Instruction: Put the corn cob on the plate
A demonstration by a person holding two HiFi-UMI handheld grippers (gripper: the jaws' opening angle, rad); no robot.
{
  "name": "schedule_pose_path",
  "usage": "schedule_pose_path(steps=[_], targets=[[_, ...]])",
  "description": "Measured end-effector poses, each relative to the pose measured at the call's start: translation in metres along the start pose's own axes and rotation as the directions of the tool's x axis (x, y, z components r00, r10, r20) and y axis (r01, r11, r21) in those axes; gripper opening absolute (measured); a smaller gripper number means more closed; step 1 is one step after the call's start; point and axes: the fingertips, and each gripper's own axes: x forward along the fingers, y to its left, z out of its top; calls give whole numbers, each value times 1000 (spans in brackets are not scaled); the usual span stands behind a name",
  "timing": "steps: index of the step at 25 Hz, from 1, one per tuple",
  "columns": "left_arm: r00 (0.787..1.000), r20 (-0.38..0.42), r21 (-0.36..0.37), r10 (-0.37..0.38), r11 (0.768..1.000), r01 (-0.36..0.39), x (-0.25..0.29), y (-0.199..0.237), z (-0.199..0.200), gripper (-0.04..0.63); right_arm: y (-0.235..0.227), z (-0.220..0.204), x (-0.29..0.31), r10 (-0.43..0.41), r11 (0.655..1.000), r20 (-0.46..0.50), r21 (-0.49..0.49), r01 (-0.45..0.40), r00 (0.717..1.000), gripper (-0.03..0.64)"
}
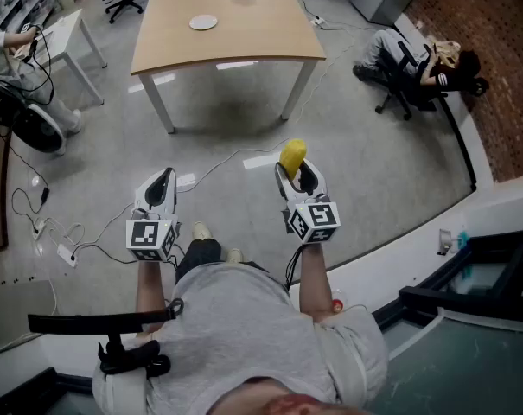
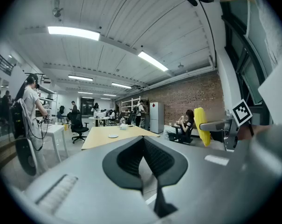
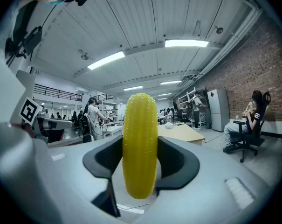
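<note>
— Where is the corn cob (image 1: 292, 156) to be found?

— It is seen just right of the middle of the head view, clamped by the right gripper (image 1: 296, 173). In the right gripper view the yellow cob is held upright in the centre of the frame. Both dark pads are pressed against its sides, and its rounded top is raised well above them.

— How wide is that claw held?

— The jaws are kept apart only by the thickness of the cob; no gap is left between pads and cob.

— And the other claw?

— The left gripper (image 1: 160, 184) is shown at the lower left of centre in the head view. In its own view the jaw tips are brought together and nothing is held between them.

— Where is the plate (image 1: 203, 22)?

— A small white plate is seen near the top of the head view, left of centre, set on a wooden table (image 1: 261, 41). It is well apart from both grippers, with grey floor (image 1: 373, 171) lying between.
</note>
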Motion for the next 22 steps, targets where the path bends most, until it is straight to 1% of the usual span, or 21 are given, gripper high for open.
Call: schedule_pose_path(steps=[8, 14, 19, 22], targets=[[1000, 3, -1, 4, 1000, -4, 1, 2, 1, 20, 0, 0, 2, 7, 1000, 2, 6, -7, 1000, 233], [1000, 2, -6, 7, 1000, -7, 0, 1, 1, 20, 6, 5, 2, 29, 1000, 14, 4, -30, 999, 235], [1000, -8, -15, 15, 1000, -16, 10, 7, -10, 20, 4, 0, 18, 43, 999, -3, -8, -44, 999, 235], [1000, -8, -17, 22, 1000, -22, 17, 16, -8, 20, 4, 2, 32, 48, 999, -4, -8, -49, 999, 235]])
